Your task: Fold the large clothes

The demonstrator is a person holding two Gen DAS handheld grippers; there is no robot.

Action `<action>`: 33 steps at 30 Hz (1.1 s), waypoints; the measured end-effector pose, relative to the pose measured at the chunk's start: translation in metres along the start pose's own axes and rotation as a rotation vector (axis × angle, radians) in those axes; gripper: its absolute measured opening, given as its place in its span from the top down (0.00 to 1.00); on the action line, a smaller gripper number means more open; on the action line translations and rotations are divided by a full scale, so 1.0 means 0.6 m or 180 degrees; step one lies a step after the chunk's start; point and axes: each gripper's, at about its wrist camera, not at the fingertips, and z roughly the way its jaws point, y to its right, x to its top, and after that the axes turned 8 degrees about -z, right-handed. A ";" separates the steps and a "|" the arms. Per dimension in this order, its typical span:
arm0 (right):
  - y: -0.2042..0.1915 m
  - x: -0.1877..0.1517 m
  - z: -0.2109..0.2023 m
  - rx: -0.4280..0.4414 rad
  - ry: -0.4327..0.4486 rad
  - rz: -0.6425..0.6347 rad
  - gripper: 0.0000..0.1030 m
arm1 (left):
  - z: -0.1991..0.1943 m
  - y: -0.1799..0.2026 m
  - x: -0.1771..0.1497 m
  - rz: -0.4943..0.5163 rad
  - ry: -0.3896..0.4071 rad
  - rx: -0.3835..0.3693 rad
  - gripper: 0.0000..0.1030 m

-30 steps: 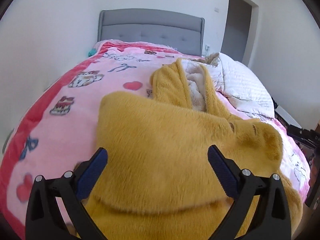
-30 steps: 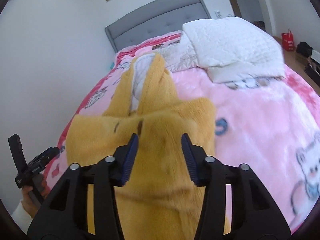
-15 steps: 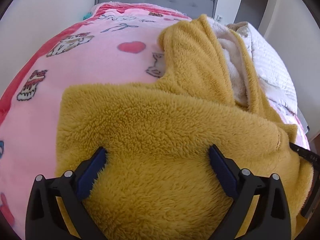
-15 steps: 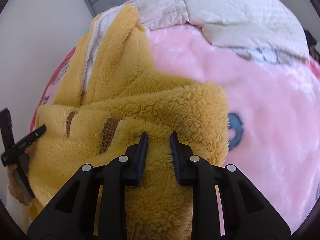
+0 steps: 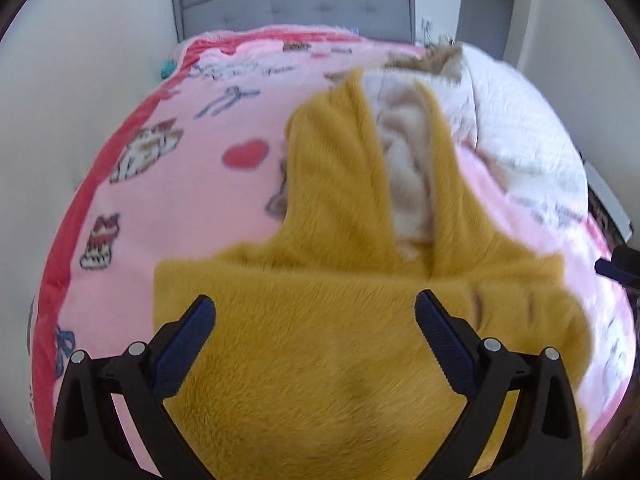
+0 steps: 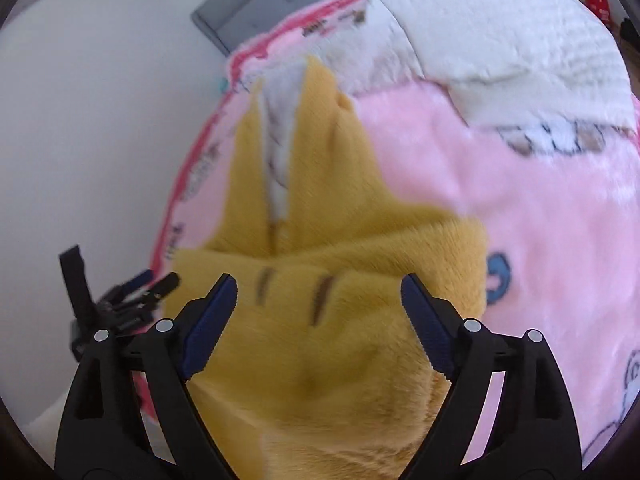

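Observation:
A fluffy mustard-yellow garment (image 5: 328, 320) with a white lining (image 5: 404, 176) lies on the pink blanket, its near part folded across; it also shows in the right wrist view (image 6: 336, 280). My left gripper (image 5: 314, 320) is open above the folded part, holding nothing. My right gripper (image 6: 316, 304) is open above the garment's right side, holding nothing. The left gripper shows at the left edge of the right wrist view (image 6: 120, 296).
A pink cartoon-print blanket (image 5: 168, 184) covers the bed (image 6: 540, 220). A white quilt (image 6: 500, 40) lies at the back right. A grey headboard (image 5: 292, 8) stands against the white wall. A dark doorway is at the far right.
My right gripper has opened wide and let go of the garment. Both grippers have pulled back and up from the fabric. The folded part now lies flat.

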 end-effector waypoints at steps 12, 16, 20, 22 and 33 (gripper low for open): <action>0.027 0.347 0.266 -0.0243 -0.0305 -0.0707 0.22 | 0.267 0.108 0.327 -0.0299 -0.0547 -0.0120 0.05; 0.042 0.394 0.353 -0.0251 -0.0606 -0.0599 0.22 | 0.346 0.124 0.358 -0.0257 -0.0763 0.0003 0.12; 0.045 0.399 0.402 -0.0289 -0.0717 -0.0506 0.22 | 0.397 0.109 0.359 -0.0192 -0.0976 0.0199 0.37; 0.044 0.398 0.428 -0.0278 -0.0823 -0.0526 0.35 | 0.423 0.091 0.356 -0.0223 -0.1151 0.0196 0.48; -0.024 0.372 0.348 0.0042 -0.0401 -0.0805 0.86 | 0.336 -0.015 0.345 -0.0701 -0.0696 -0.0846 0.75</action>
